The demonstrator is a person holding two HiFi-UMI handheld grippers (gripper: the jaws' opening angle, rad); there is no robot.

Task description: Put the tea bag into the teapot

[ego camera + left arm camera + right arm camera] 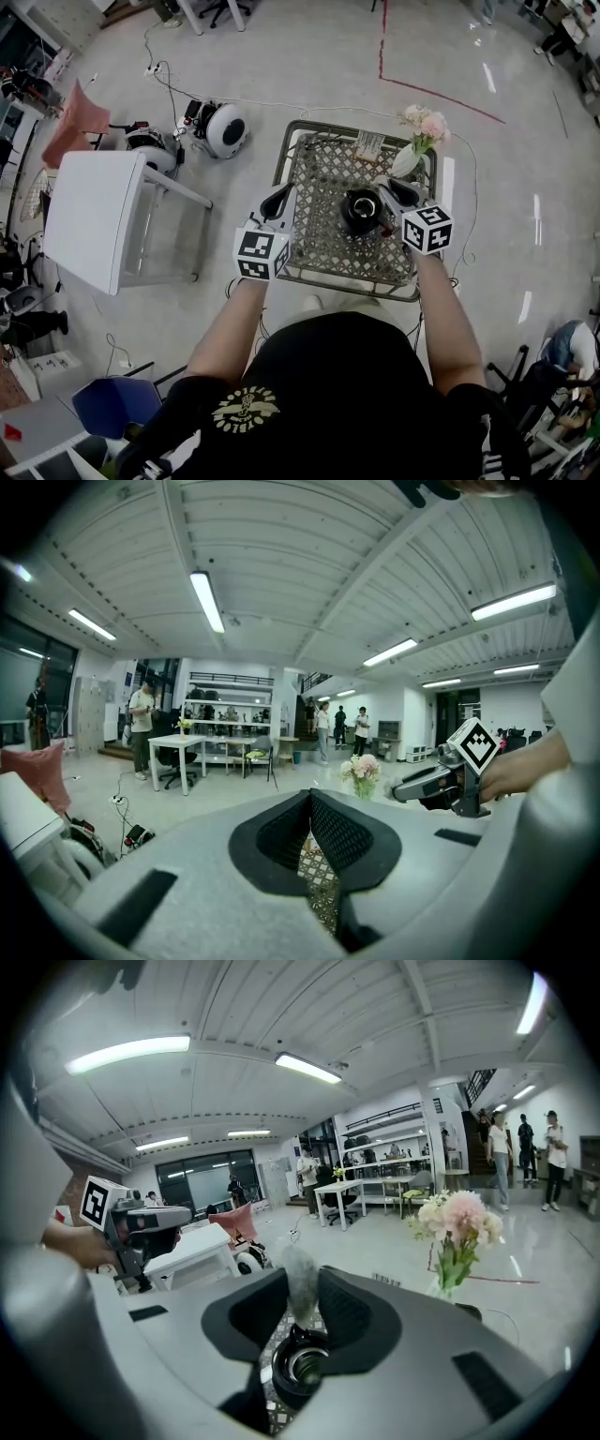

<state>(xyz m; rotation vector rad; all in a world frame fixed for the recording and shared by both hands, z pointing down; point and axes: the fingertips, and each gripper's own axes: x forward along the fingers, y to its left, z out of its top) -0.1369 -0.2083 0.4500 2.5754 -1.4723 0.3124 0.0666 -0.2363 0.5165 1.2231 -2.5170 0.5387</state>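
Observation:
A black teapot (pixel 361 210) stands on the metal lattice table (pixel 319 248), its lid off. In the right gripper view a pale, blurred tea bag (pixel 300 1290) hangs upright between my right gripper's (pixel 303 1279) jaws, its lower end right over the teapot's (pixel 300 1365) round mouth. The jaws stand slightly apart and the pads do not seem to press the bag. In the head view the right gripper (pixel 386 188) reaches over the pot from the right. My left gripper (pixel 279 196) hovers at the table's left edge, shut and empty (pixel 309 801).
A vase of pink flowers (pixel 417 141) stands at the table's far right corner, close behind the right gripper. A small packet (pixel 369 145) lies at the back. A white side table (pixel 94 217) and a round white device (pixel 225 129) sit on the floor to the left.

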